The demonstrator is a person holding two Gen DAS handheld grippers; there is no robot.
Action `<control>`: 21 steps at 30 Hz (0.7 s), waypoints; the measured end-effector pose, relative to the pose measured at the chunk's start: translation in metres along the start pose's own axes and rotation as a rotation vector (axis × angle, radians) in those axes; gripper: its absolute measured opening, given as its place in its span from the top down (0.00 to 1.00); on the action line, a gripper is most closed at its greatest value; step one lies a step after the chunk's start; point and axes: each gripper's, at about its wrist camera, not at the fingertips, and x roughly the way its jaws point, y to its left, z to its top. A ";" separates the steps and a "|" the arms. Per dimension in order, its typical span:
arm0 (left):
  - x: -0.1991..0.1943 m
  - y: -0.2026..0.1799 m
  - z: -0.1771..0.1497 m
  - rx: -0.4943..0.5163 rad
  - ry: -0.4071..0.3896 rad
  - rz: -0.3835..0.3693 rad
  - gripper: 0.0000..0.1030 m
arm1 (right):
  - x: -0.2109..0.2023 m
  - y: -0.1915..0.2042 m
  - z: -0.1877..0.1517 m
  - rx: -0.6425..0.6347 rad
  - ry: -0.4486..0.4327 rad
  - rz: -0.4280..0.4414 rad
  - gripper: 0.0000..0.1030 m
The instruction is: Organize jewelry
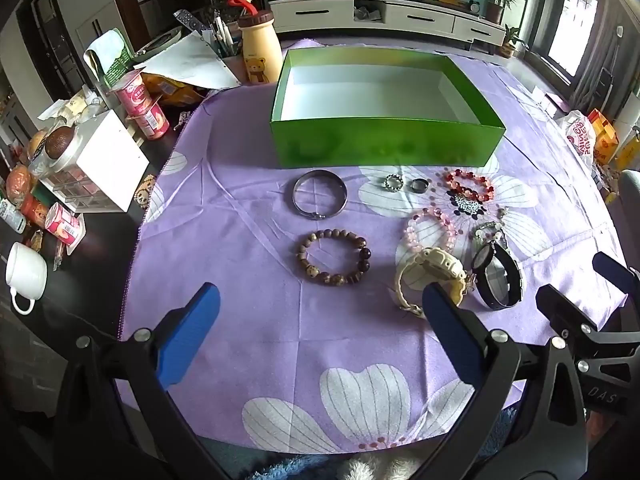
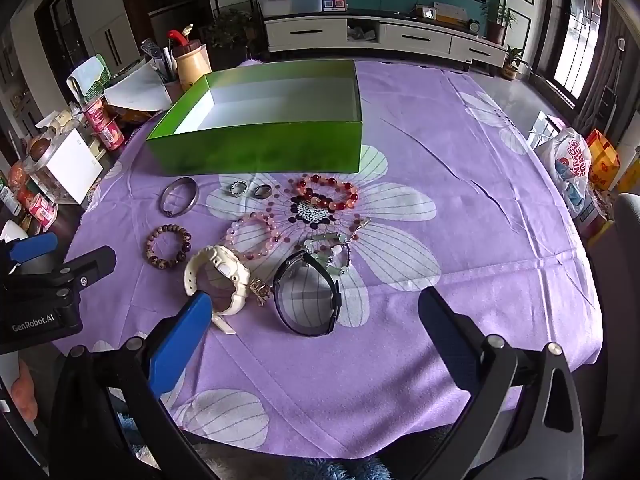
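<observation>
An open green box (image 1: pixel 384 148) (image 2: pixel 260 148) stands at the back of the purple flowered cloth, with nothing inside. In front of it lie a silver bangle (image 1: pixel 297 200), two rings (image 1: pixel 393 182), a red bead bracelet (image 1: pixel 476 178), a pink bead bracelet (image 1: pixel 412 236), a wooden bead bracelet (image 1: pixel 362 256), a cream watch (image 2: pixel 224 268) and a black watch (image 2: pixel 334 300). My left gripper (image 1: pixel 320 300) hovers open just short of the wooden bracelet. My right gripper (image 2: pixel 316 302) hovers open over the black watch, holding nothing.
Clutter fills the dark table left of the cloth: a white mug (image 1: pixel 26 272), yogurt cups (image 1: pixel 140 100), a white box (image 1: pixel 108 160) and a bear bottle (image 1: pixel 258 52). A plastic bag (image 2: pixel 572 156) sits off the right edge. A jade chain bracelet (image 2: pixel 328 252) lies by the black watch.
</observation>
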 end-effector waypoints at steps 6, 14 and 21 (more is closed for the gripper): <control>0.001 -0.001 -0.001 0.004 0.000 -0.014 0.02 | 0.000 -0.001 0.000 0.000 0.001 0.001 0.01; 0.002 -0.002 -0.001 0.006 0.002 -0.022 0.02 | 0.001 -0.001 0.000 0.002 0.003 -0.001 0.01; 0.003 -0.003 -0.001 0.011 0.003 -0.023 0.02 | 0.001 -0.001 0.000 0.001 0.003 0.000 0.01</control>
